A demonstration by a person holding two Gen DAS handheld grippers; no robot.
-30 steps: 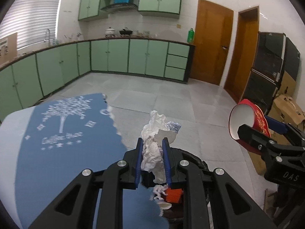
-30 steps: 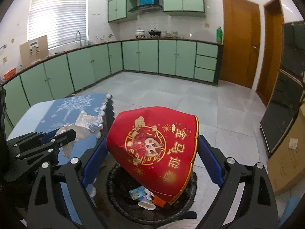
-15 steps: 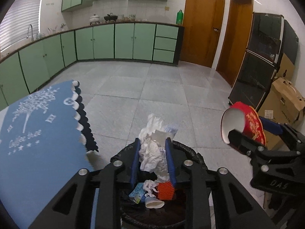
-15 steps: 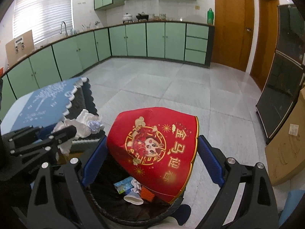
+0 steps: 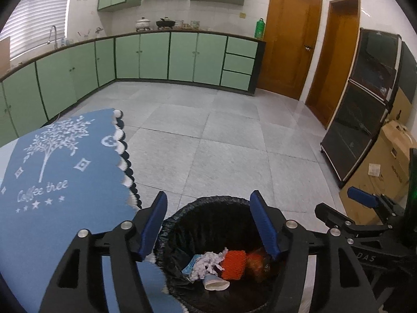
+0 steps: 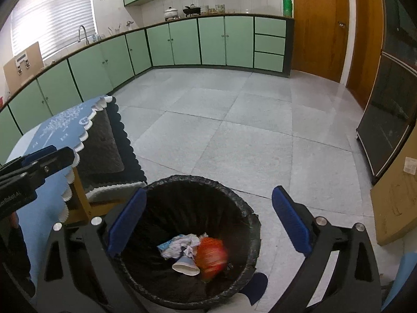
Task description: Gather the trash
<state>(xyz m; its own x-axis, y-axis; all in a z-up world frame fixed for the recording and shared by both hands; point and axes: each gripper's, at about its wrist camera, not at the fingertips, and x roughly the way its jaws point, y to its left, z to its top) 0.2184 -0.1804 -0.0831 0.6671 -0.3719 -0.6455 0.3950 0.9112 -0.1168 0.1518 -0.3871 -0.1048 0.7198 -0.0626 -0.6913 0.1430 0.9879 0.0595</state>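
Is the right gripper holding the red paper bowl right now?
No: the right gripper has its jaws wide apart with nothing between them, and the red paper bowl lies inside the black-lined trash bin.

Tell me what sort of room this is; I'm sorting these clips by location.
A home kitchen, most likely. Green cabinets run under a long counter along the walls, a sink tap stands by the window, and pots sit on the counter. A lined trash bin stands on the tiled floor.
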